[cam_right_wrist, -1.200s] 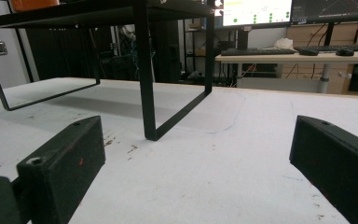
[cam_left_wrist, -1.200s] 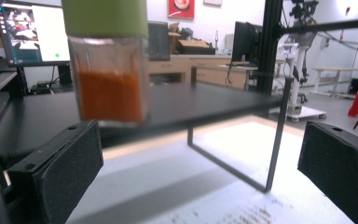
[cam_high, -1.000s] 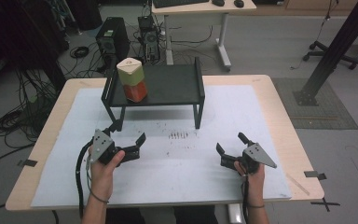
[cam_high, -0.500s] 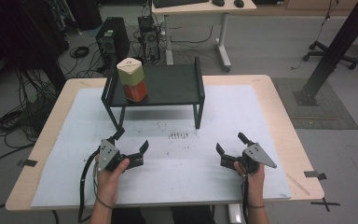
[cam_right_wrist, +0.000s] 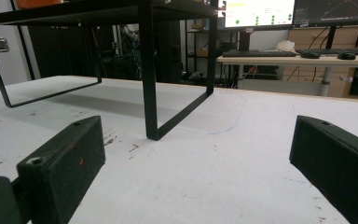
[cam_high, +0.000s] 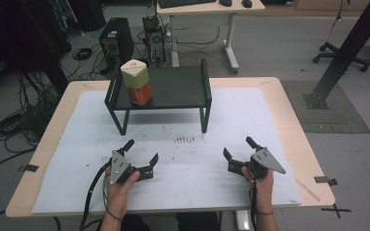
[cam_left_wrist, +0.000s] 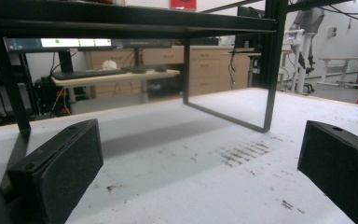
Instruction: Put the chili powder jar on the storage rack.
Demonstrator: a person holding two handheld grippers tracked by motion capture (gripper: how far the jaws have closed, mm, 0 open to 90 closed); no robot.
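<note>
A black metal stand [cam_high: 173, 86] sits on the far middle of the white mat [cam_high: 270, 120]. On its left end stands a carton [cam_high: 136, 82], cream on top and orange-red below. My left gripper [cam_high: 141, 150] rests low on the mat, in front of the stand's left leg, open and empty. My right gripper [cam_high: 238, 147] rests near the front right, also open and empty. In the left gripper view the wide-apart jaws frame the stand's leg [cam_left_wrist: 270, 70] and bare mat. In the right gripper view the stand's near leg [cam_right_wrist: 148, 70] rises between the spread jaws.
Dark scuff marks [cam_high: 185, 139] lie on the mat just in front of the stand. Bare wooden table edge [cam_high: 313, 168] borders the mat. Behind the table are computer towers [cam_high: 115, 43], cables and a desk [cam_high: 212, 7]; a black post [cam_high: 347, 53] rises at the right.
My left gripper has slid a little to the right and toward the table's front edge, still open. The right gripper, stand and carton have not moved.
</note>
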